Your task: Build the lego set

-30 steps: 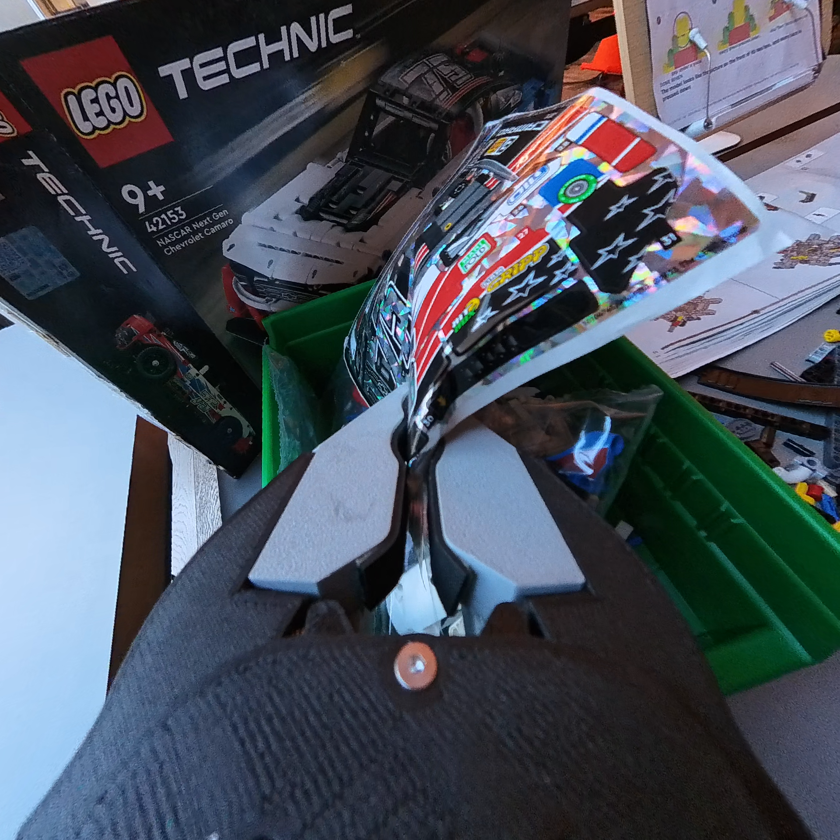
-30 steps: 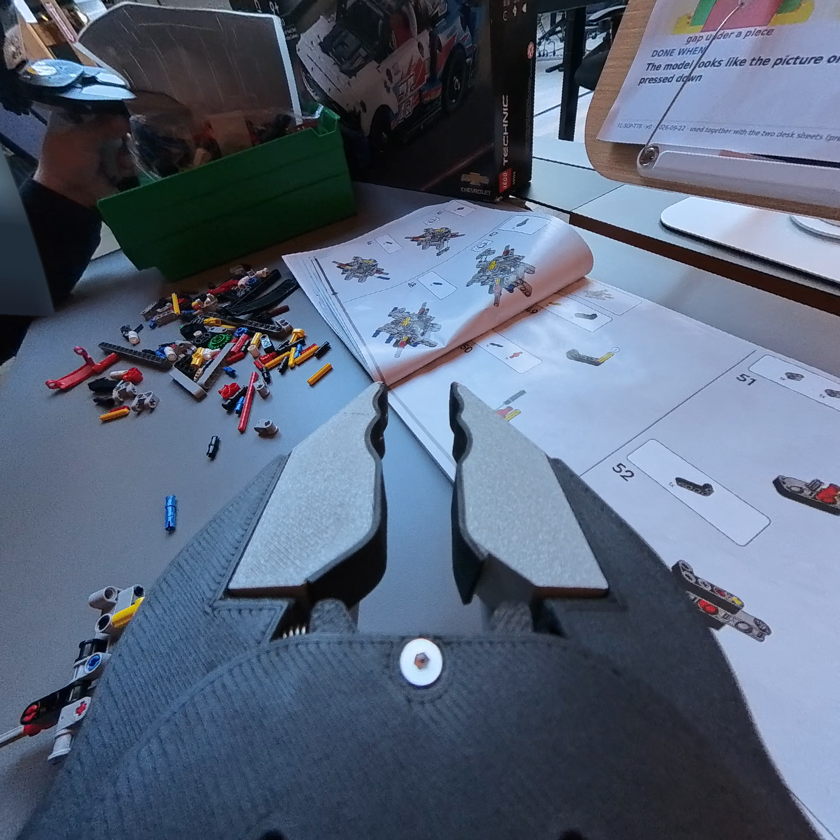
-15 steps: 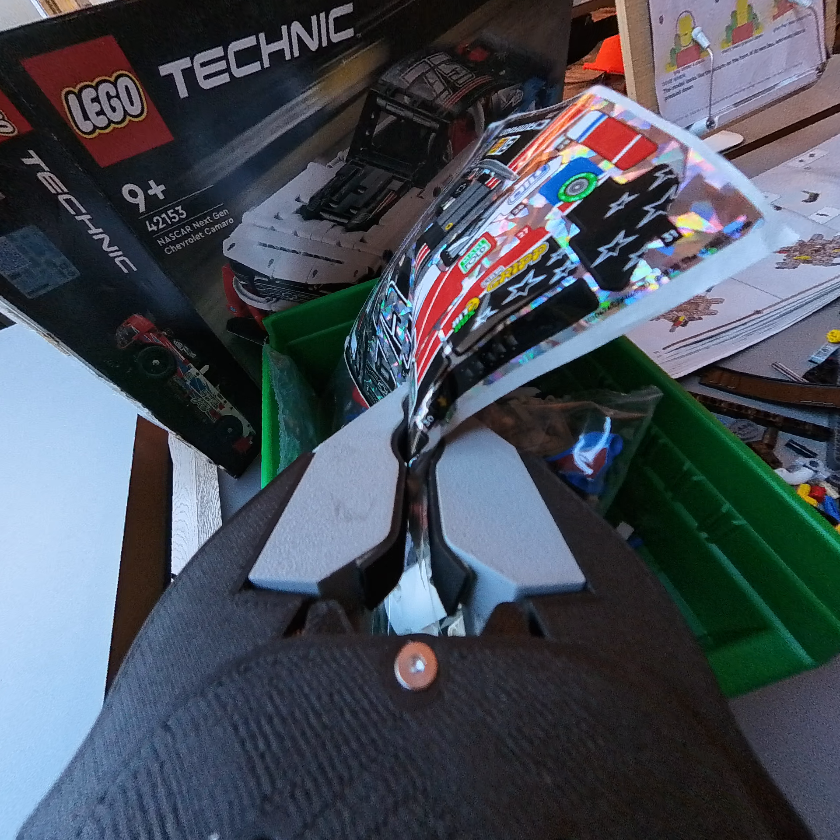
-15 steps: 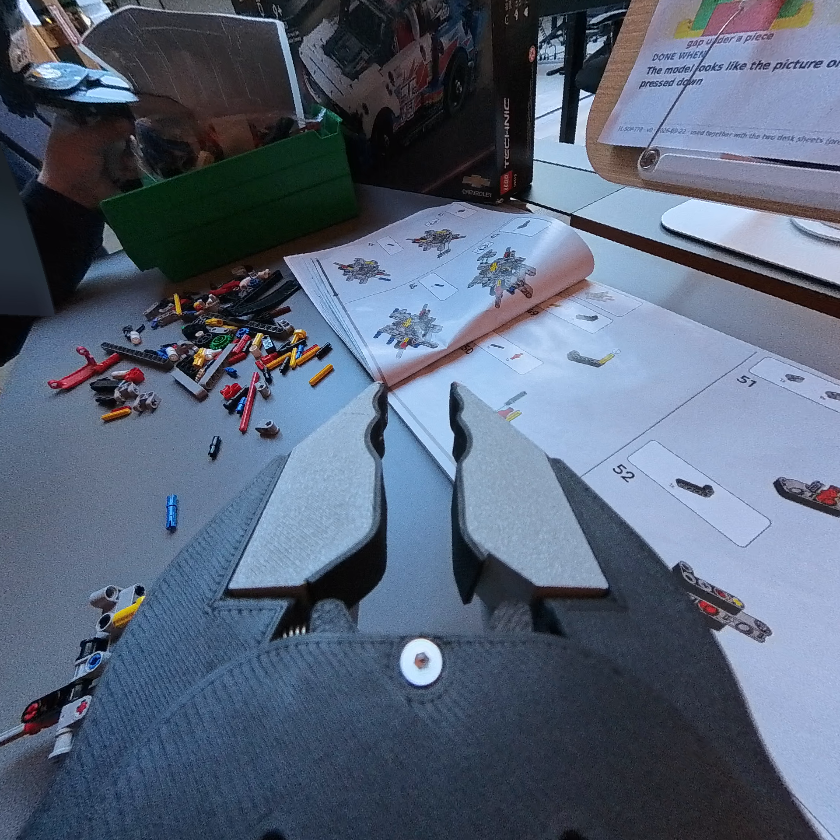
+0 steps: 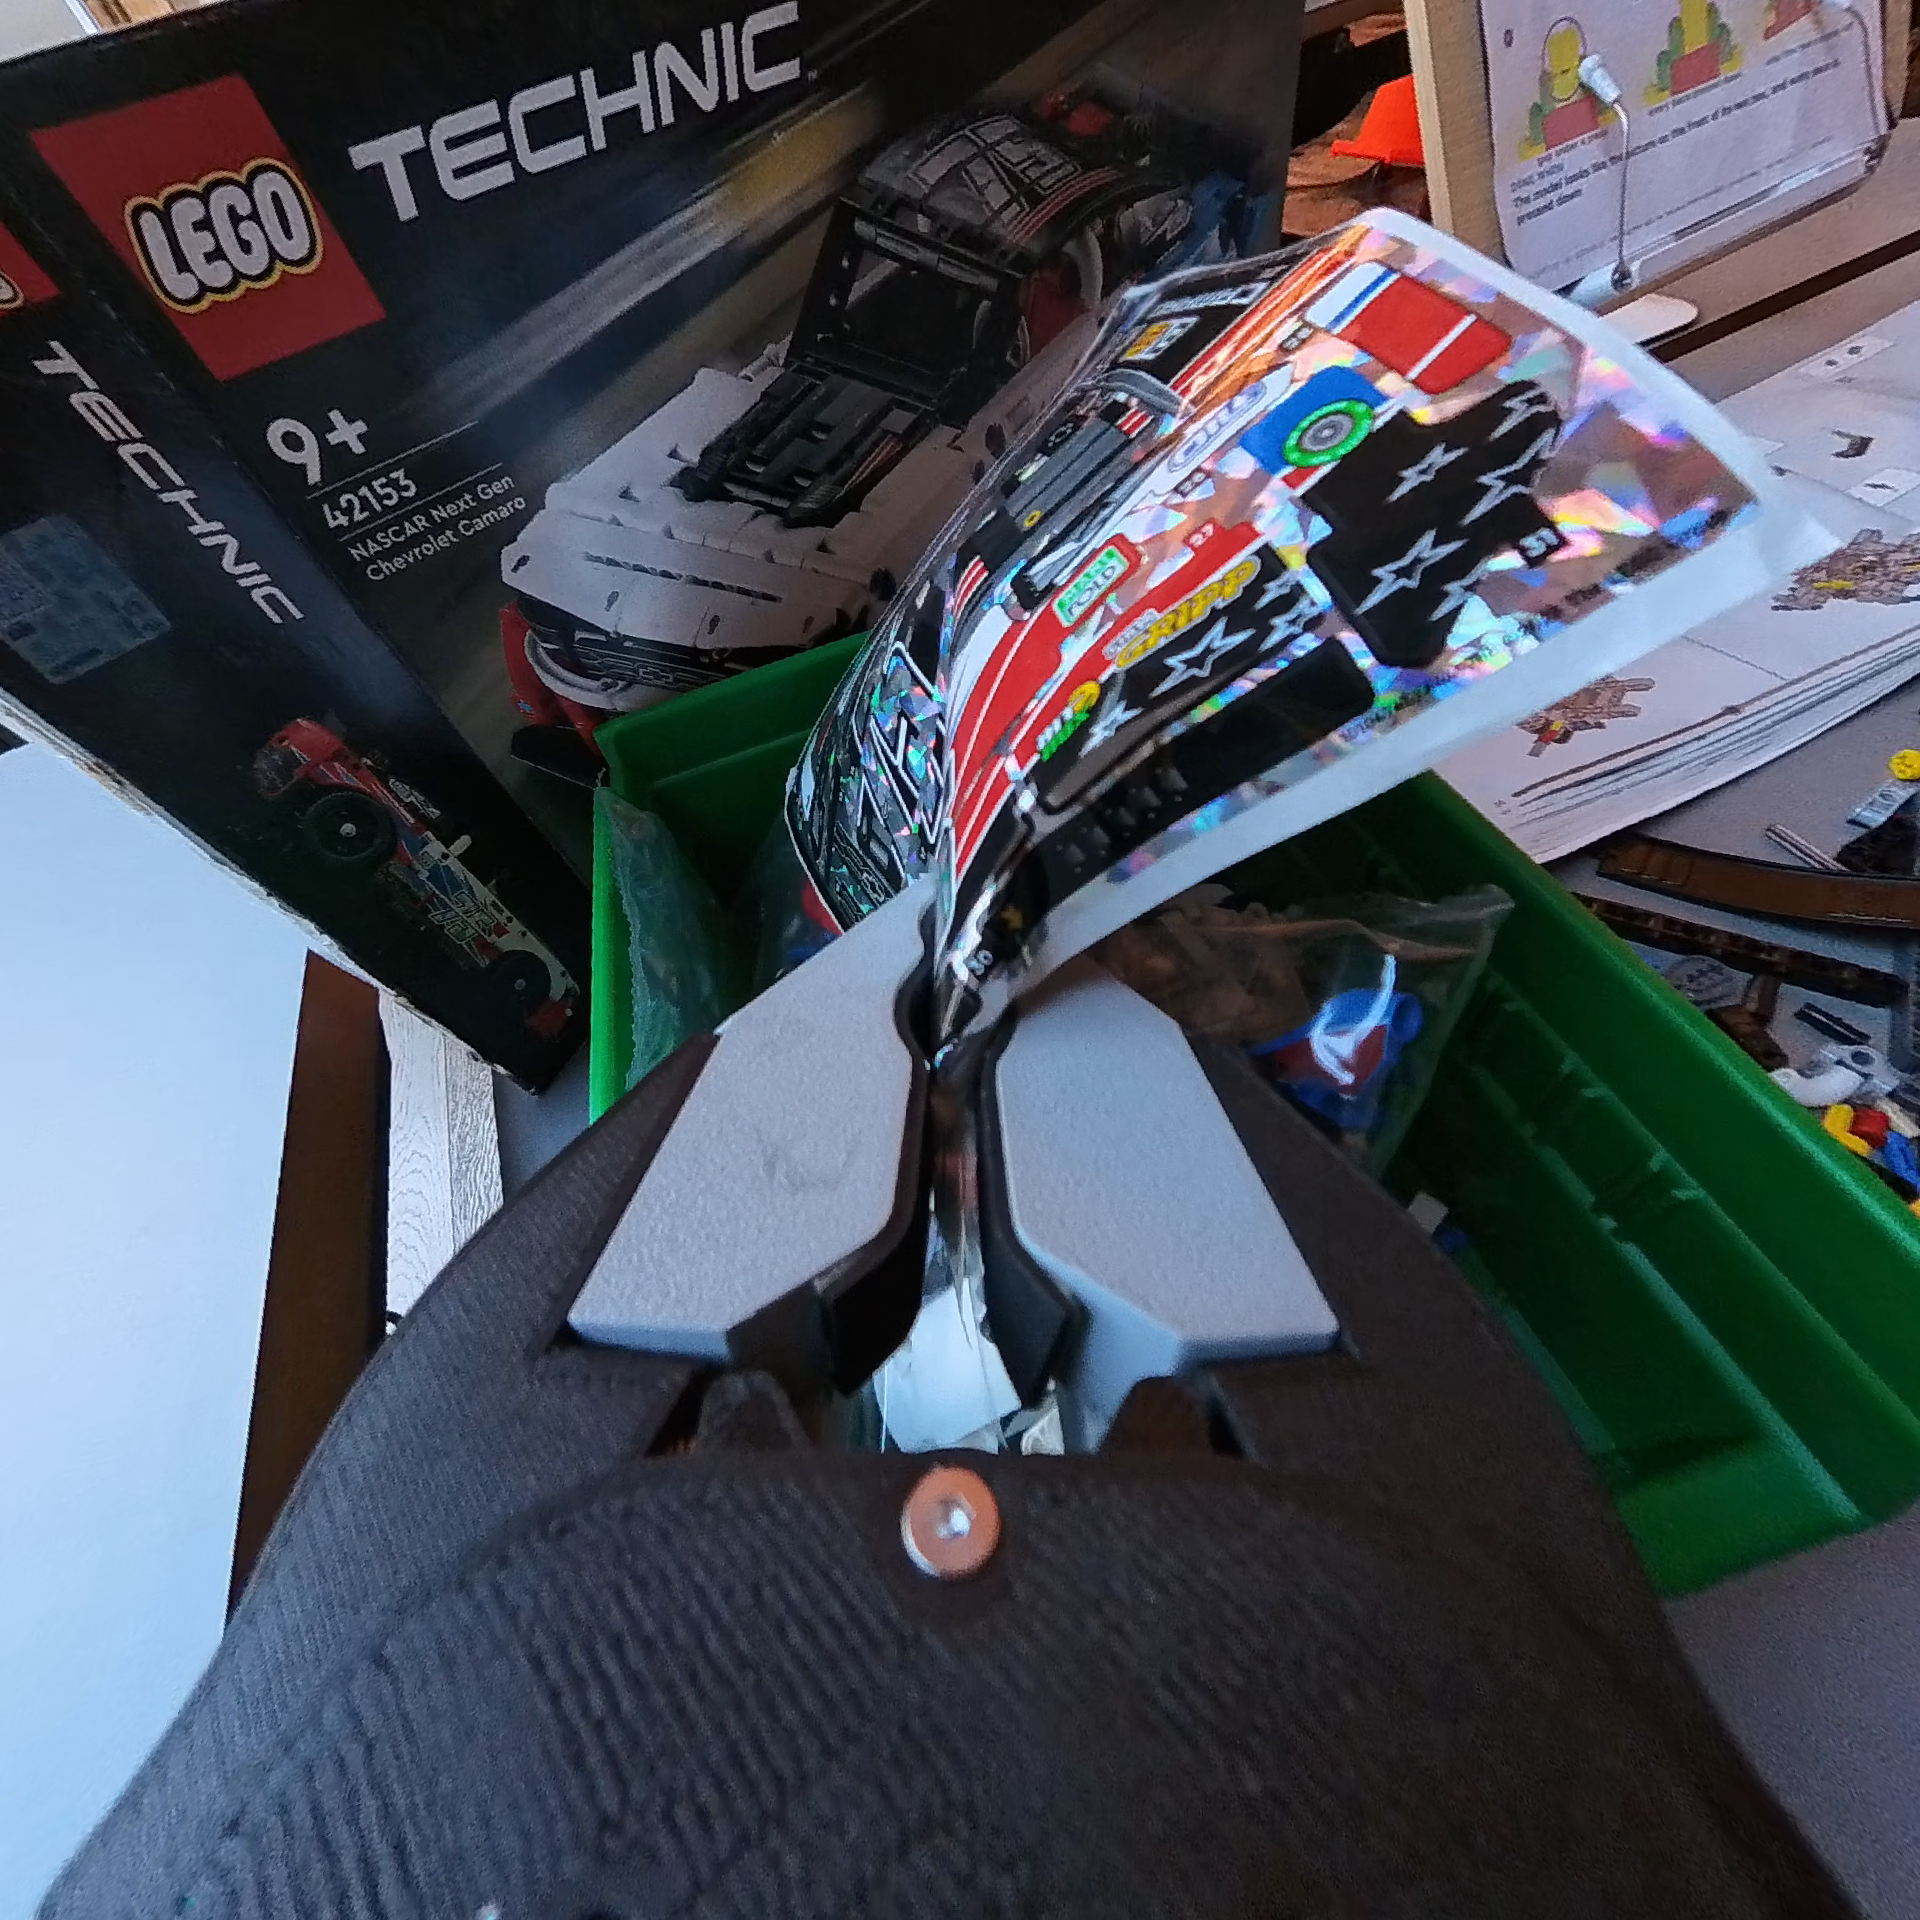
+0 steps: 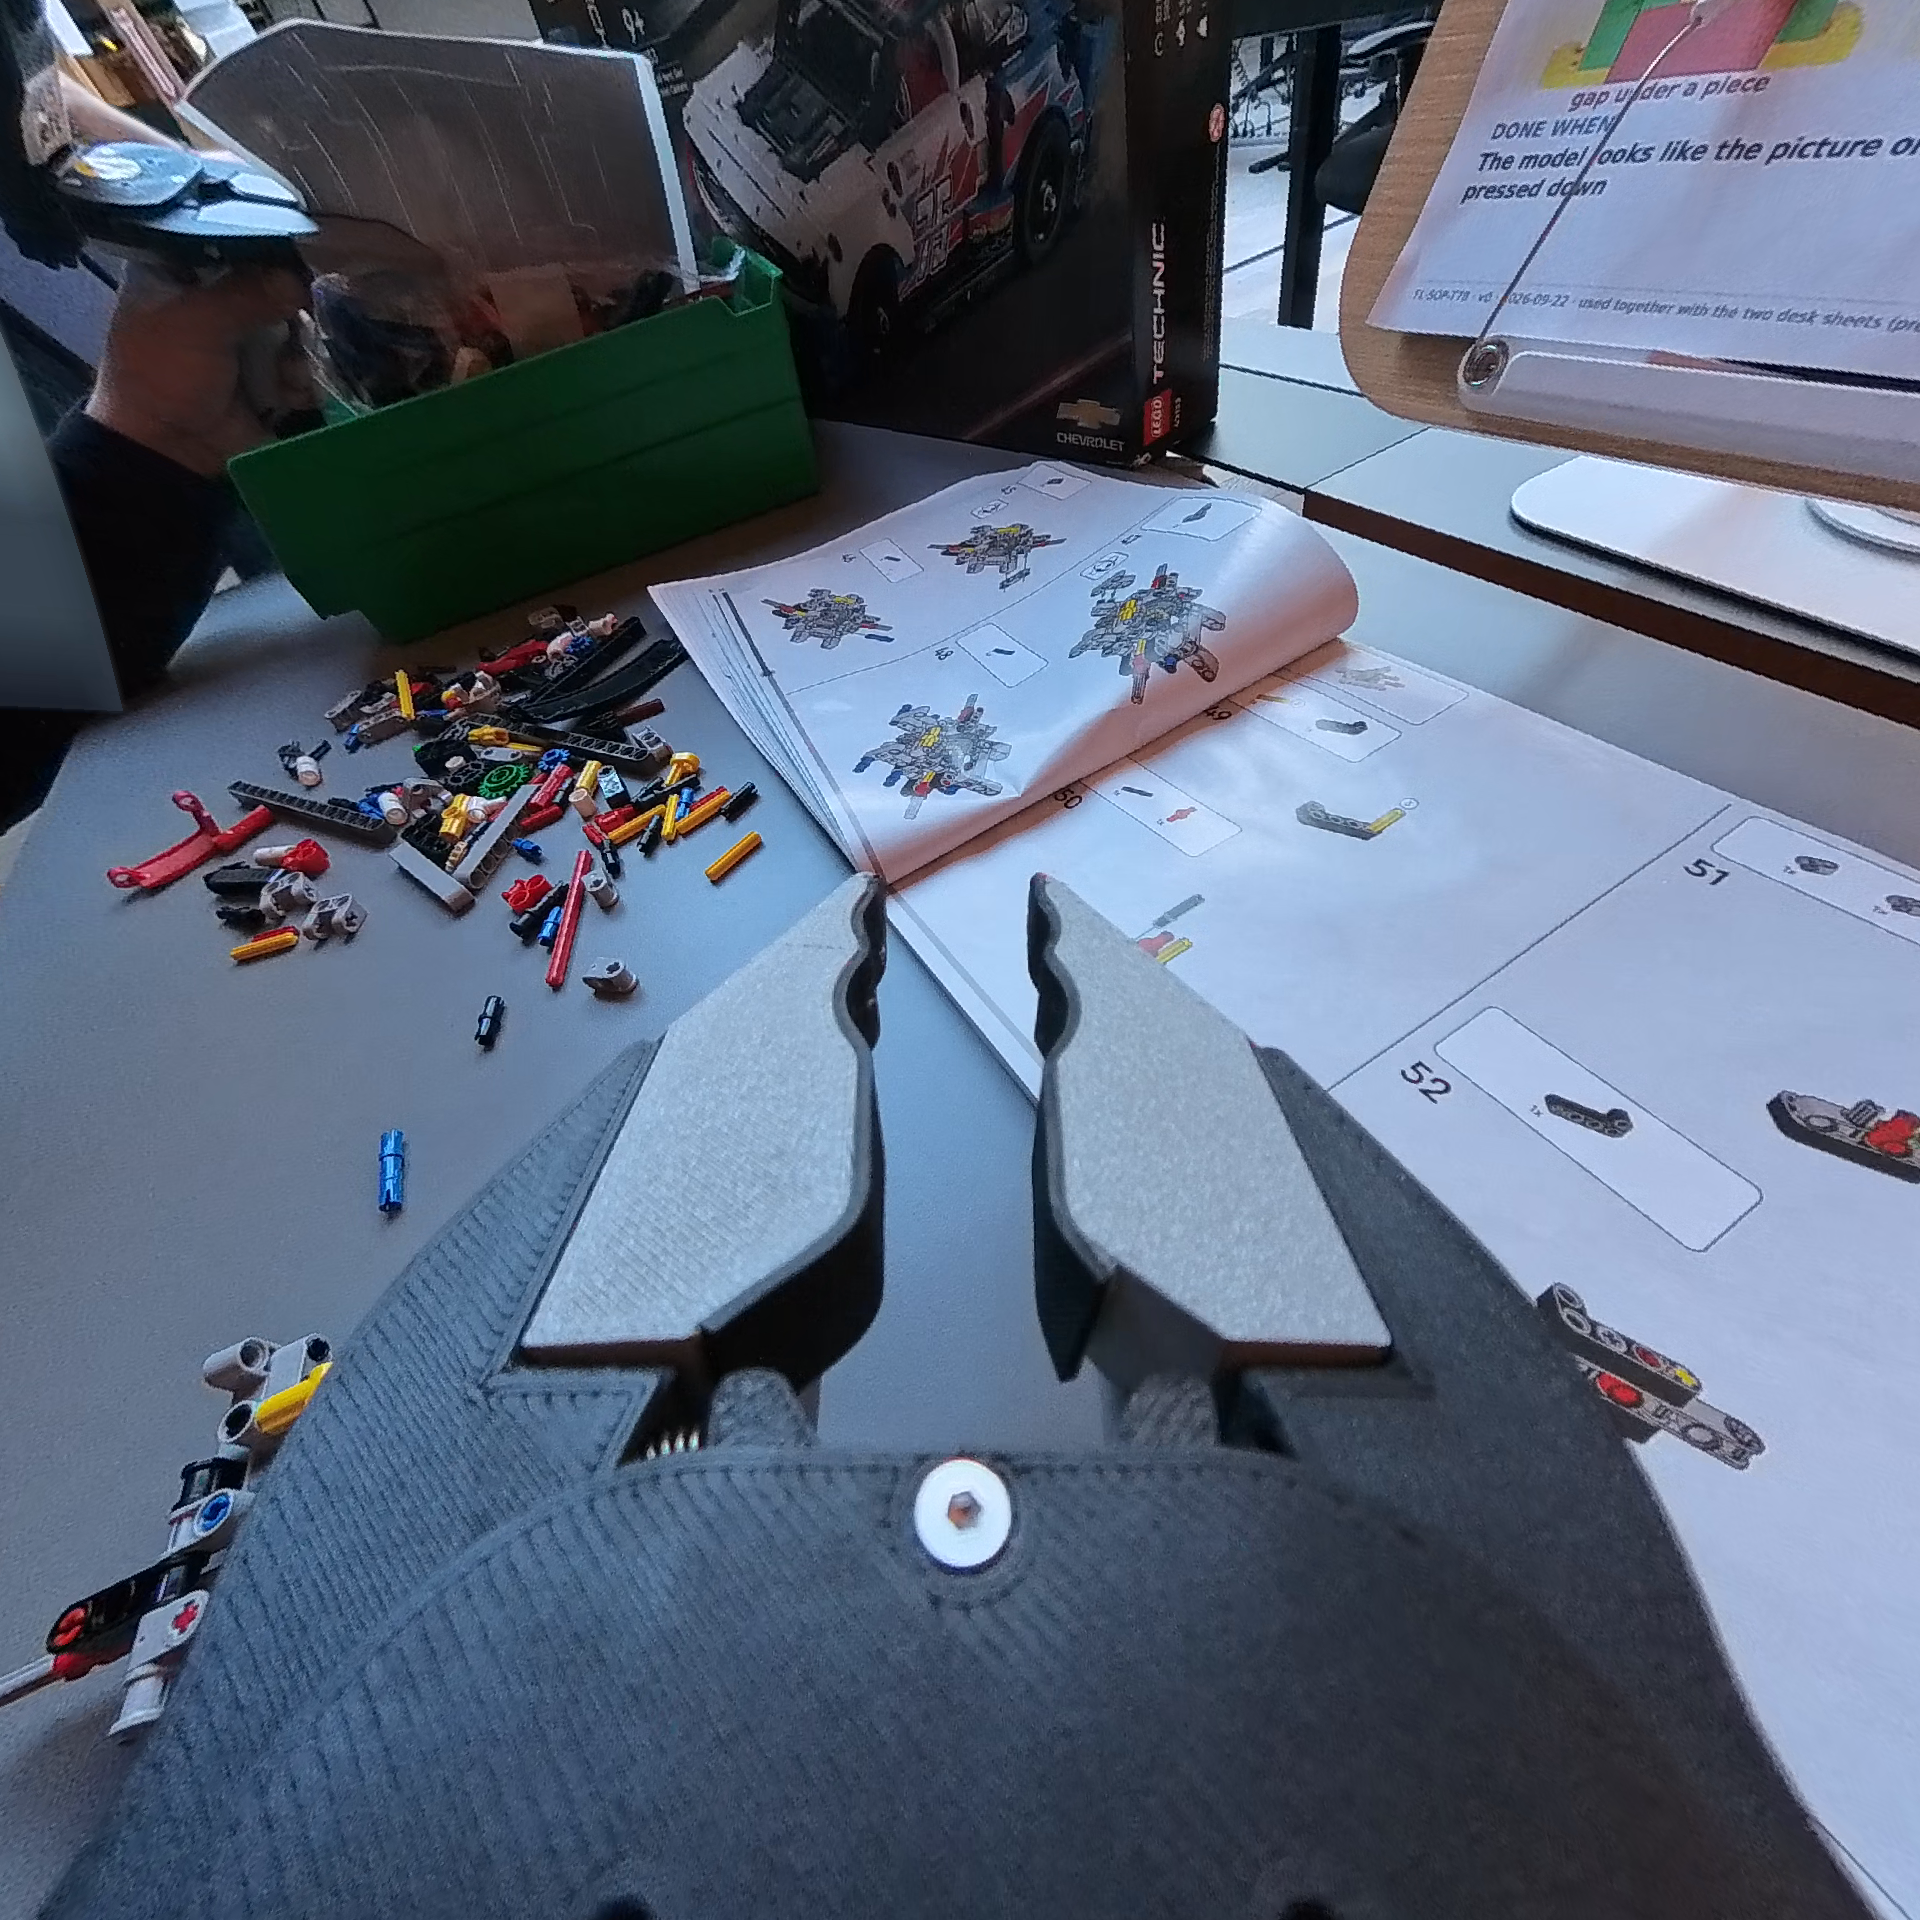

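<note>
Left wrist view: left gripper (image 5: 940, 997) clamped tight on corner of holographic sticker sheet (image 5: 1226, 582), sheet held up, curling over green bin (image 5: 1621, 1195); bagged parts (image 5: 1340, 997) inside bin, dark toy box (image 5: 540, 343) behind.

Right wrist view: right gripper (image 6: 956, 904) jaws partly apart, nothing between, hovering above grey table (image 6: 260, 1091) at edge of open instruction booklet (image 6: 1351, 935); loose parts (image 6: 468, 790) scattered leftward.

Bin (image 6: 540, 488) before box (image 6: 966, 239); loose pieces (image 6: 488, 790) left of booklet (image 6: 1351, 852), all on table (image 6: 260, 1091).
</note>
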A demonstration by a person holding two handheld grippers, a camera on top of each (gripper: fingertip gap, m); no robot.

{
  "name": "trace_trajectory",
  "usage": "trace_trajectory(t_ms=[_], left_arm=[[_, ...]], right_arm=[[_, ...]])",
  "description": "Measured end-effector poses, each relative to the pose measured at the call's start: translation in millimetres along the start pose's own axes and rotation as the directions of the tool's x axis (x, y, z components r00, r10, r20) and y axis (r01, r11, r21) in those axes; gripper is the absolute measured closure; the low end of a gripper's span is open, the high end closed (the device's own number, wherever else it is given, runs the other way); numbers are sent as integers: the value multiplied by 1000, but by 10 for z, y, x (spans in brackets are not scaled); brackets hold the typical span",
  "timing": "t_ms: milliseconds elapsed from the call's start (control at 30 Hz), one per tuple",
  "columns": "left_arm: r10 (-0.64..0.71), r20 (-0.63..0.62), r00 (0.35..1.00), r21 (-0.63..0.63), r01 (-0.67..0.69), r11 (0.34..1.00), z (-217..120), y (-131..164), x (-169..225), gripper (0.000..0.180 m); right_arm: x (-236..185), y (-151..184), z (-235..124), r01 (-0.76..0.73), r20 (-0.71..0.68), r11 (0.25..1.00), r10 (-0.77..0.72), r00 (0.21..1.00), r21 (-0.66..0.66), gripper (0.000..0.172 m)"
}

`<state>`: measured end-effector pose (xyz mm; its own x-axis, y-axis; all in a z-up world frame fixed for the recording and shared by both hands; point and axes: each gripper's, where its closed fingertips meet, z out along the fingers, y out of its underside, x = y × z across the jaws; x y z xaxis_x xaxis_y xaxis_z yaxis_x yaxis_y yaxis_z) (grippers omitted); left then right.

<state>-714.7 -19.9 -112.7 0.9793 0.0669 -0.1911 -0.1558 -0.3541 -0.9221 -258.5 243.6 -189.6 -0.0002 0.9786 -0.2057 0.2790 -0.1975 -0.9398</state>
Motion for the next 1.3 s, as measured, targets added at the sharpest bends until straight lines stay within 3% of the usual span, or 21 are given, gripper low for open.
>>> trace_trajectory(t_ms=[633,767,900,1033,1100,1300], left_arm=[[-4,-18,1000,-3,4,1000,21,16,40,180],[-27,-114,993,-86,17,996,83,139,229,179],[-77,-150,986,-202,46,978,124,270,378,161],[-158,-174,972,-221,118,968,3,135,471,147],[-166,-126,978,-212,137,968,-108,-11,426,148],[-50,16,999,-184,52,982,-458,-617,597,150]], right_arm=[[-4,2,0,1,1,1000,-1,1000,-1,148],[-13,-6,-5,6,3,1000,-6,1000,5,148],[-36,-10,-10,6,21,1000,-6,1000,9,147],[-115,-33,-19,21,60,999,-23,998,29,148],[-178,-59,-33,34,87,998,-38,995,52,148],[-331,-227,-186,-1,162,982,-29,986,187,152]])
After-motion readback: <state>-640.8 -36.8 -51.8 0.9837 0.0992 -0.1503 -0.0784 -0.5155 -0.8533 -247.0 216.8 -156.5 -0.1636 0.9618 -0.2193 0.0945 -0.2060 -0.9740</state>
